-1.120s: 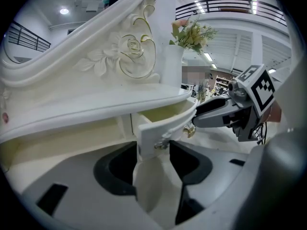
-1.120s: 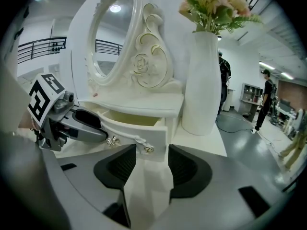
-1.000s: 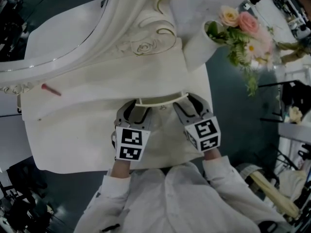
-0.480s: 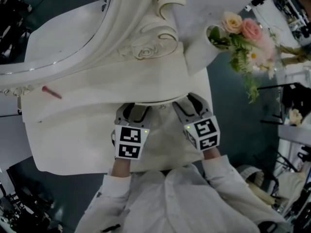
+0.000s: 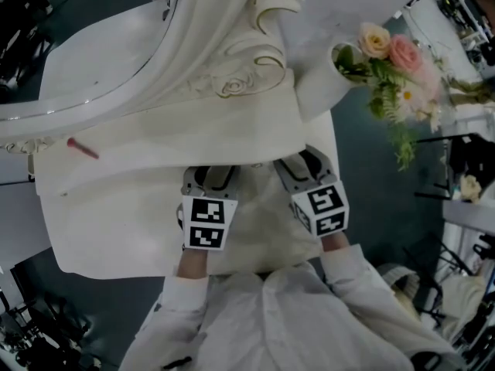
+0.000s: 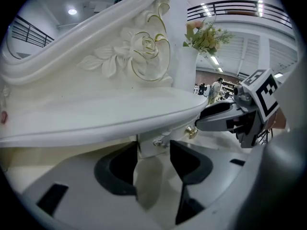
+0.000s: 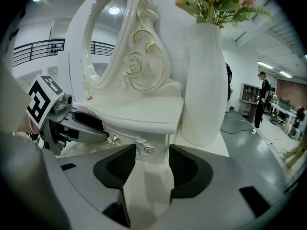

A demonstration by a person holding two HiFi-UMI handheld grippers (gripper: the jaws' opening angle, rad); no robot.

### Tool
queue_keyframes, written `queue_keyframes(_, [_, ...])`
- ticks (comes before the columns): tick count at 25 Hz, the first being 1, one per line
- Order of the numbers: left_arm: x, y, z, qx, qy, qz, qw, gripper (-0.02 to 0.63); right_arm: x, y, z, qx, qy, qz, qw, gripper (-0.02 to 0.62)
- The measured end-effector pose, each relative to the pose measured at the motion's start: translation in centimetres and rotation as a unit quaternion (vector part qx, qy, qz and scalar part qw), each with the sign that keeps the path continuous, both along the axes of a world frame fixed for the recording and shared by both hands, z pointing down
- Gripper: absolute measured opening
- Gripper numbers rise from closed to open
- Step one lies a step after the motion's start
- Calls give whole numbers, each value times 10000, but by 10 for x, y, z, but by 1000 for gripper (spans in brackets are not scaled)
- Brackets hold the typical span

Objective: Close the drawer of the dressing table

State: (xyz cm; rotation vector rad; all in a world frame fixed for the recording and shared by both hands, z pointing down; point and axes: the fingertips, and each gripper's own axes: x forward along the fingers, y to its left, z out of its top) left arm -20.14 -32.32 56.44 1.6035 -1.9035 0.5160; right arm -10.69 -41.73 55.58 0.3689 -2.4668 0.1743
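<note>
At far left a small pinkish-red stick lies on the cream-white carved dressing bench, too small to identify. Above it is the oval mirror in its scrolled white frame, cut off at the top of the head view. A gold-edged carved rose sits at the frame's foot. The only print in sight is the black-and-white square patterns on the two marker cubes.

The left tongs stand wide, with the front of the white drawer and its small metal knobs between the jaws. Whether the pads touch it cannot be told. From above, the drawer lies hidden beneath the bench's front lip at centre — both sets of tips vanish there too. The right tongs are wide as well, framing the drawer's right end.

Right of them stands a tall white vase of pink and cream flowers, the blooms partly cropped in the right gripper view. White sleeves fill the bottom edge.
</note>
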Motion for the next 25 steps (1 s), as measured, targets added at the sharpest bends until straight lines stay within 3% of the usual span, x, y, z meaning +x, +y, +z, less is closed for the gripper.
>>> queue_keyframes(25, [-6, -4, 4, -129, 58, -164, 9998, 206, -1, -12, 2, -45, -19, 270, 9996, 232])
